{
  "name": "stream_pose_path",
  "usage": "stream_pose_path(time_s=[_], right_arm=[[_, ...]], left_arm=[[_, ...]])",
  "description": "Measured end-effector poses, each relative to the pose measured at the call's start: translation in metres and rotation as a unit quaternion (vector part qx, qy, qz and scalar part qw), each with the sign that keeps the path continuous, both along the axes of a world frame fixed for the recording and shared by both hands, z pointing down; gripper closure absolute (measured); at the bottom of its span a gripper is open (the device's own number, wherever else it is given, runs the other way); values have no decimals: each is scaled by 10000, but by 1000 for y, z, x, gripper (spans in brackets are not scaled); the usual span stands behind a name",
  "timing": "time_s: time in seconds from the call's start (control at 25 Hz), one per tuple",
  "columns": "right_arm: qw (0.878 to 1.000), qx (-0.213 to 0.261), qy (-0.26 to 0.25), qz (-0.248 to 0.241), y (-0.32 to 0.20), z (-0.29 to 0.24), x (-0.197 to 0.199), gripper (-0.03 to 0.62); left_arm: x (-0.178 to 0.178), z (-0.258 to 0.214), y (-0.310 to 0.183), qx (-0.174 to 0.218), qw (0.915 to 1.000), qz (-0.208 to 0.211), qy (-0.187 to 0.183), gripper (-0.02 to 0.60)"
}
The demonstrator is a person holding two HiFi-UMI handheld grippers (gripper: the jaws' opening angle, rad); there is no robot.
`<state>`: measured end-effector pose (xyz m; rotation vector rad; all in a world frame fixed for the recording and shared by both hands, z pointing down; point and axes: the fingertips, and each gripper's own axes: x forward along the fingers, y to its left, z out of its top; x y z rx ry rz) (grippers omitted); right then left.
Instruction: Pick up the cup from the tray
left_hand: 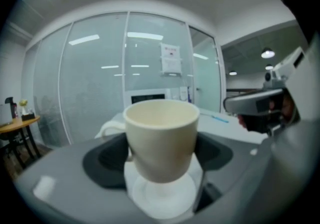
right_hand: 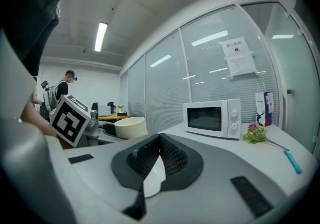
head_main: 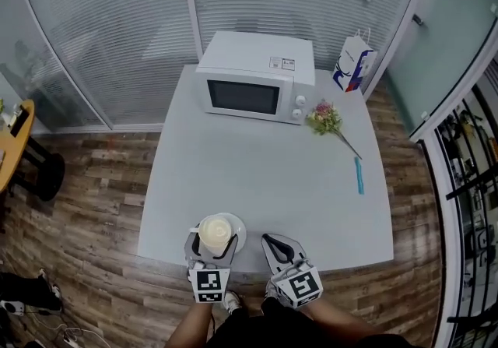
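A cream cup (head_main: 216, 230) with a handle sits between the jaws of my left gripper (head_main: 212, 240), which is shut on it at the table's front edge. The left gripper view shows the cup (left_hand: 161, 135) filling the gap of the gripper (left_hand: 161, 154), with the white saucer-like tray (left_hand: 160, 202) just below it; I cannot tell whether the cup's base touches the tray. From the head view the tray (head_main: 240, 235) peeks out to the cup's right. My right gripper (head_main: 274, 244) hovers beside it, shut and empty (right_hand: 159, 140). The cup (right_hand: 130, 127) also shows in the right gripper view.
A white microwave (head_main: 257, 78) stands at the back of the grey table (head_main: 272, 175). A small bunch of flowers (head_main: 327, 118), a blue pen (head_main: 359, 175) and a paper bag (head_main: 354, 64) lie toward the right. Glass walls enclose the far side.
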<state>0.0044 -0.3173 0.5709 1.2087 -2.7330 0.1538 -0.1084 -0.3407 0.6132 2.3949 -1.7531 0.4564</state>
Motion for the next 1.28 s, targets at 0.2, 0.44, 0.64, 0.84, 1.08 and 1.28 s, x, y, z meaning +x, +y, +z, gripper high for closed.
stream_pose_path(time_s=[0.2, 0.44, 0.64, 0.84, 1.08, 1.28], right_arm=[[9995, 295, -90, 40, 1, -31, 1, 588], [9970, 734, -157, 166, -4, -76, 8, 589], [9933, 1135, -188, 109, -8, -106, 6, 589], [9918, 1261, -176, 99, 2, -117, 7, 588], [9909, 1333, -57, 168, 4, -120, 8, 589], [9905, 1362, -48, 175, 4, -122, 9, 589]], left_arm=[[-5, -43, 14, 281, 9995, -37, 166, 172], [-7, -85, 26, 695, 9974, 8, 168, 172], [-6, -105, 25, 976, 9952, 22, 93, 172], [-4, -110, 34, 967, 9951, 23, 182, 172], [-3, -108, 36, 859, 9958, -2, 306, 170], [0, -110, 37, 894, 9954, 41, 330, 171]])
